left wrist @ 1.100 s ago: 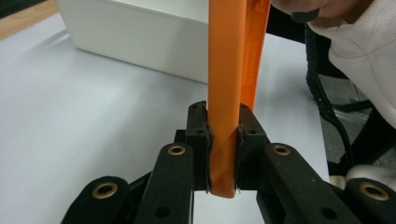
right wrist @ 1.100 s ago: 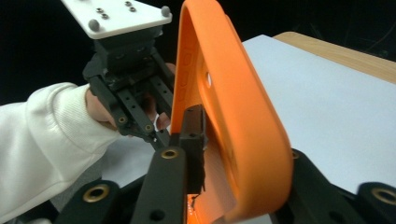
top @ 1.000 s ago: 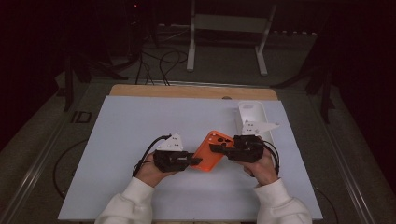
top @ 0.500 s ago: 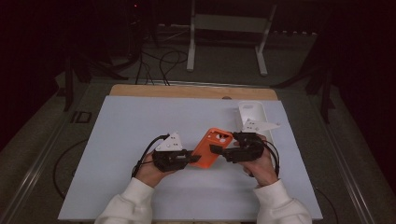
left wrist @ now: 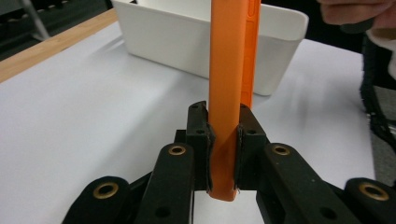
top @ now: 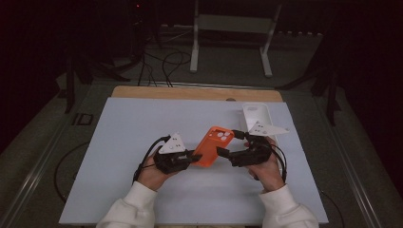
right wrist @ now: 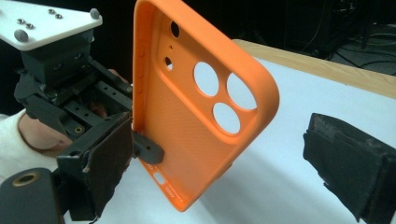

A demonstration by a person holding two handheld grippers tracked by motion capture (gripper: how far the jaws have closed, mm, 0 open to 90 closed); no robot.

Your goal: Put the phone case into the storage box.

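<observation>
An orange phone case [top: 216, 145] hangs above the white mat, tilted with its camera holes up. My left gripper [top: 194, 156] is shut on its lower edge; in the left gripper view both pads [left wrist: 205, 144] press the case [left wrist: 231, 93] edge-on. My right gripper [top: 230, 144] is at the case's right side, and its jaws have just been opening. In the right gripper view the case [right wrist: 196, 116] stands between the wide-apart pads [right wrist: 345, 163] of the right gripper [right wrist: 229, 163], and neither pad presses it. The left gripper [right wrist: 144, 149] holds it from behind.
A white bin [top: 256, 116] stands on the mat [top: 142, 123] just behind the right hand, close to the case in the left gripper view [left wrist: 187, 42]. A wooden board edge [top: 190, 92] runs along the back. Stand legs and cables lie beyond the table.
The right gripper's jaws have spread apart and let go of the case. The left gripper still holds it, and both hands stayed in place.
</observation>
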